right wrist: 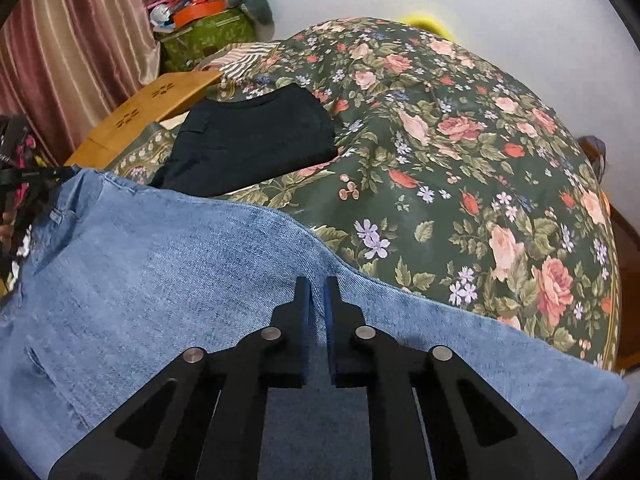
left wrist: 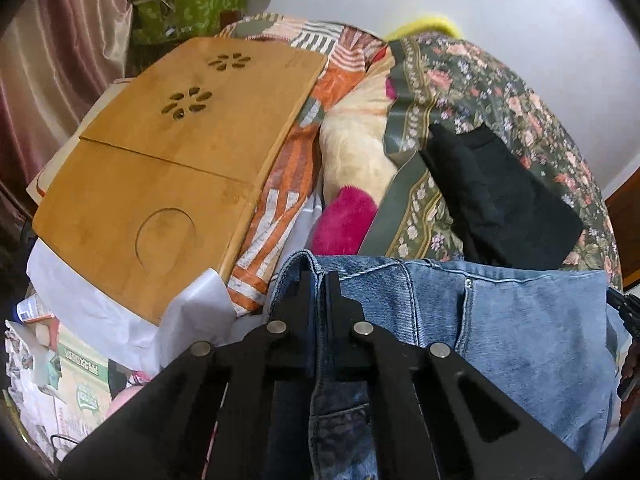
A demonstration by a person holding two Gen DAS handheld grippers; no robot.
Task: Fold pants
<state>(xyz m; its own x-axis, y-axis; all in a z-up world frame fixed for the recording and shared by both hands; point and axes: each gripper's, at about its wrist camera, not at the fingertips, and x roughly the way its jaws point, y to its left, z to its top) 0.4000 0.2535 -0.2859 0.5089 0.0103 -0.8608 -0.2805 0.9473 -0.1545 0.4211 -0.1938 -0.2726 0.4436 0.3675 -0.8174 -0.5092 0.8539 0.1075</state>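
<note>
Blue jeans (left wrist: 520, 320) lie on a floral bedspread (left wrist: 500, 92). My left gripper (left wrist: 319, 280) is shut on the jeans' waistband, which runs up between the fingers. In the right wrist view the jeans (right wrist: 160, 272) spread across the lower half over the bedspread (right wrist: 460, 140). My right gripper (right wrist: 317, 286) is nearly shut, jaws a narrow gap apart with denim between them; I cannot tell whether they pinch it or hover just over it. The left gripper shows at the left edge of that view (right wrist: 24, 178).
A folded black garment (right wrist: 256, 136) lies on the bedspread beyond the jeans, also in the left wrist view (left wrist: 500, 196). A wooden lap table (left wrist: 160, 160) sits at left on a striped blanket (left wrist: 280, 200). A green box (right wrist: 208, 36) and curtain (right wrist: 72, 60) stand behind.
</note>
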